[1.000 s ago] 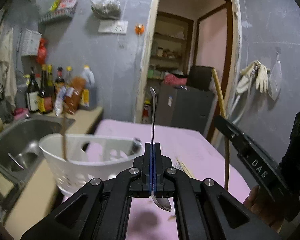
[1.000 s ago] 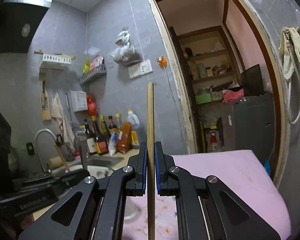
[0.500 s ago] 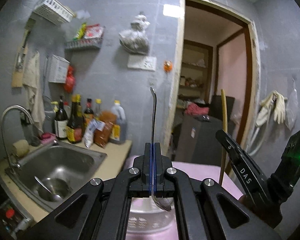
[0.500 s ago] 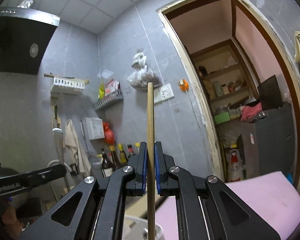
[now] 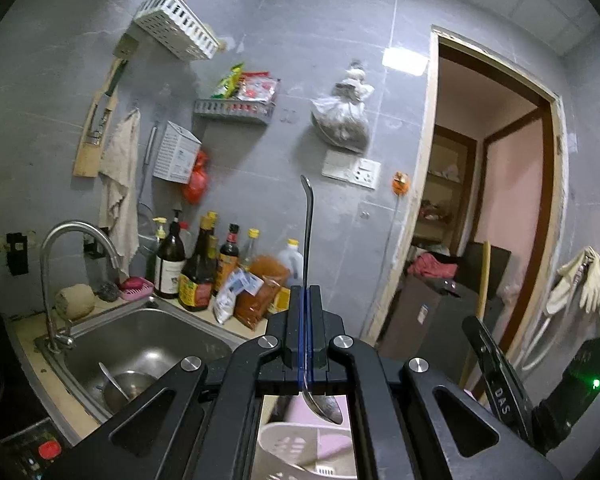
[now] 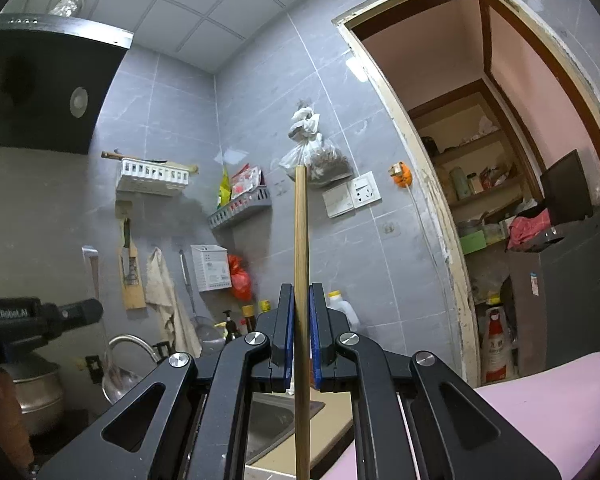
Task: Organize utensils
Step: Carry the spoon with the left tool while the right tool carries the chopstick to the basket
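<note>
2 wrist views facing level, sharing grey wall, doorway

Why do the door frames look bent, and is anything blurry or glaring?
Left wrist view: fisheye lens bows the door frame; a ceiling light glares; the spoon is sharp. Right wrist view: door frame curves too; the chopstick is crisp; corners go dark.

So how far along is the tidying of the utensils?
Nothing can be seen as put away. In hand: the left tool is shut on a metal spoon, the right tool on a wooden chopstick, both upright. Left: dropping them into the white basket below; another spoon sits in the sink.
</note>
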Demonstrator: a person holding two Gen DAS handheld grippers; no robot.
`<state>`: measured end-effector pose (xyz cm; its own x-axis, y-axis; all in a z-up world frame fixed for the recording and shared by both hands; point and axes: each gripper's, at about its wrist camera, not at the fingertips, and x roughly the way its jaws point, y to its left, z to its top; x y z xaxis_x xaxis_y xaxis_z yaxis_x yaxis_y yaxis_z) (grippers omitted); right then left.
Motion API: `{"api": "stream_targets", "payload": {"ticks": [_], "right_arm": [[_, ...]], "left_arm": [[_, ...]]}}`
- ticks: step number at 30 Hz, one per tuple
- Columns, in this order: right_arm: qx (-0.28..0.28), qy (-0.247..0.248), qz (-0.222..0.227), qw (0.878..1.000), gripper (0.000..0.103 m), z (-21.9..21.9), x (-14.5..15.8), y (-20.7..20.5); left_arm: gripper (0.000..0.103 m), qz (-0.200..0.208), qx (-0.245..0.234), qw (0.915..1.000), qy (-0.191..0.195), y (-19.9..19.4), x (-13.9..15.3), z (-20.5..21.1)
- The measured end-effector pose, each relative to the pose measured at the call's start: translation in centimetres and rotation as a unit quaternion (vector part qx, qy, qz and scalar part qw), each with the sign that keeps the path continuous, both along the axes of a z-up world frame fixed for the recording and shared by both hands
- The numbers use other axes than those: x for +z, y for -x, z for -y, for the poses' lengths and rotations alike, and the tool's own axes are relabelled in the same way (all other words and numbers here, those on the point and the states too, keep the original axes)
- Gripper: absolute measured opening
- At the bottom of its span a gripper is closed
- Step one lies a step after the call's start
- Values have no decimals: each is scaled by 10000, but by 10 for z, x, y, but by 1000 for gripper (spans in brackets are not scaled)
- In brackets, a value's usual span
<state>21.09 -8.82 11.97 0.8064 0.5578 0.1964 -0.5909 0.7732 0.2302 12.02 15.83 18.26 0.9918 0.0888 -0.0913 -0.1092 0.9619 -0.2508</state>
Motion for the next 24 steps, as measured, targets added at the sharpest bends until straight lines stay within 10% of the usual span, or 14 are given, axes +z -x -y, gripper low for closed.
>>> {"api": "stream_targets", "payload": {"ticks": [24], "right_arm": [[-984, 176, 257, 9947, 5, -29, -50, -13]], "left_arm": [[0, -1015, 8, 9946, -236, -63, -99, 13]]}}
